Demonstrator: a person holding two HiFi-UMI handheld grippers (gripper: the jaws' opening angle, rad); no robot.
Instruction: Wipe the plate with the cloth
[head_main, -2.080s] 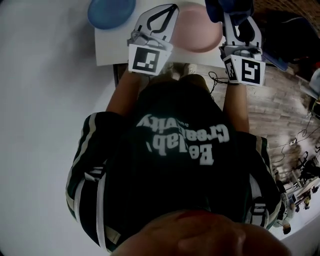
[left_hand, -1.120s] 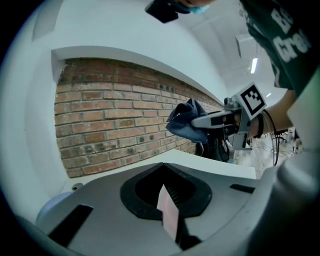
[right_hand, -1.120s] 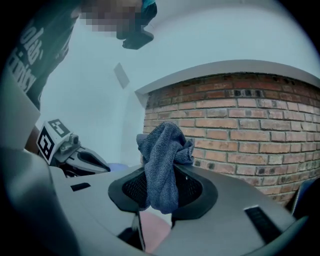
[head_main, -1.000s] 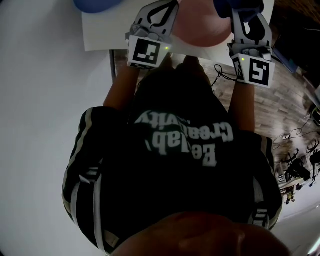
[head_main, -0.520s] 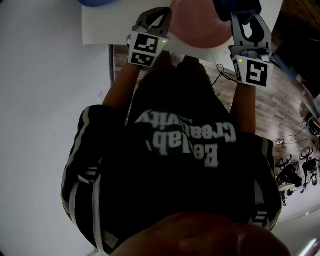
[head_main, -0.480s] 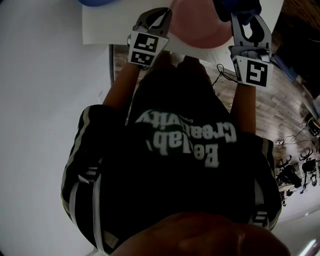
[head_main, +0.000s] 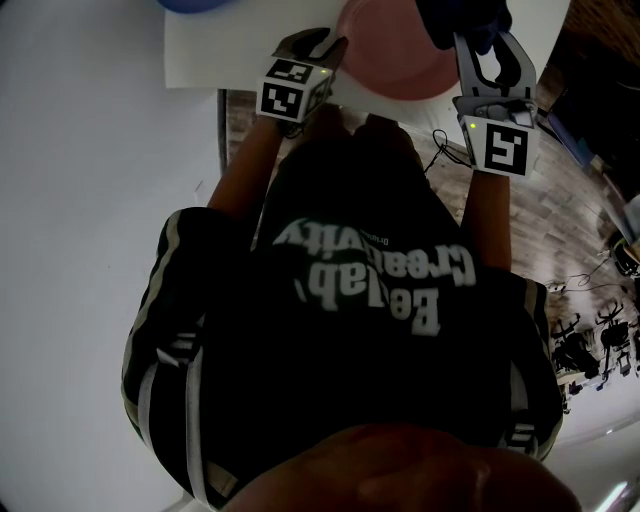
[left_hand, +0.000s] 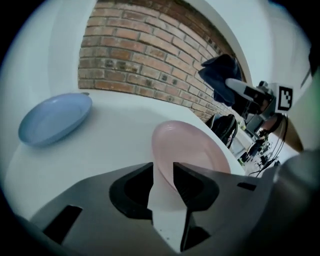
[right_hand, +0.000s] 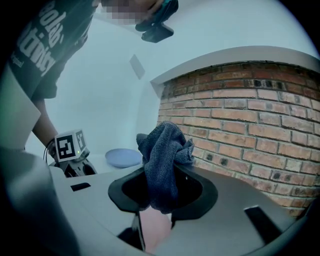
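I see the L gripper (left_hand: 162, 176) low at the front edge of the counter (left_hand: 115, 145), pointing down and forward at the plate (left_hand: 192, 152). Its fingers (left_hand: 131, 186) have just been opening, and now they stand apart w/ a narrow gap. The near rim of the plate shows in this gap, but the pads do not press on it. If the rim is really btw them or only behind them, I cannot tell. The plate is pink and sits on the white counter, close to the front edge, just beyond the L gripper.

The R gripper (right_hand: 159, 199) is on the right side, higher than the plate. Its fingers are closed on the cloth (right_hand: 162, 160), a dark blue one, bunched. Most of the cloth stands up above the fingers as a crumpled lump, and a smaller part hangs down btw them. In the L gripper view the cloth is in the air above the right part of the plate, apart from it. In the head view it covers the far right rim of the plate.

A blue plate (left_hand: 55, 117) lies on the counter too, well apart from the pink one, to the left and further back. Behind the counter is a brick wall (left_hand: 145, 55). In the head view the person's dark shirt (head_main: 360, 300) w/ white print fills the lower part, and both forearms reach up to the grippers.
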